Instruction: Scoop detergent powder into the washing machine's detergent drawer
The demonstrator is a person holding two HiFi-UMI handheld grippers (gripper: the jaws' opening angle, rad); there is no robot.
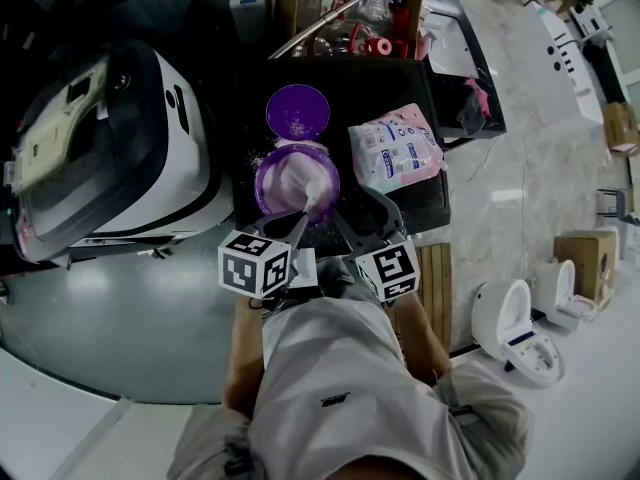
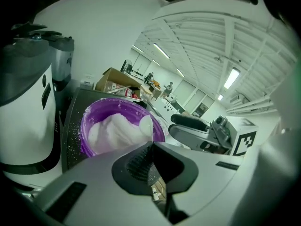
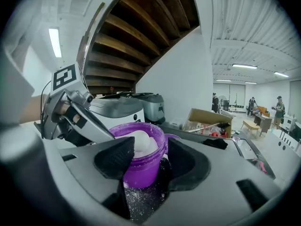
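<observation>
step: loading scoop [image 2: 146,125] | left hand-held gripper [image 2: 151,147] clenched on it, mid-frame in powder [image 2: 113,131] | right hand-held gripper [image 3: 146,157] spread around purple tub [image 3: 141,171] – next: probably lift level

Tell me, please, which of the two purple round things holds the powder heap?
The nearer purple tub, heaped with powder; the farther purple lid holds only scattered specks.
</observation>
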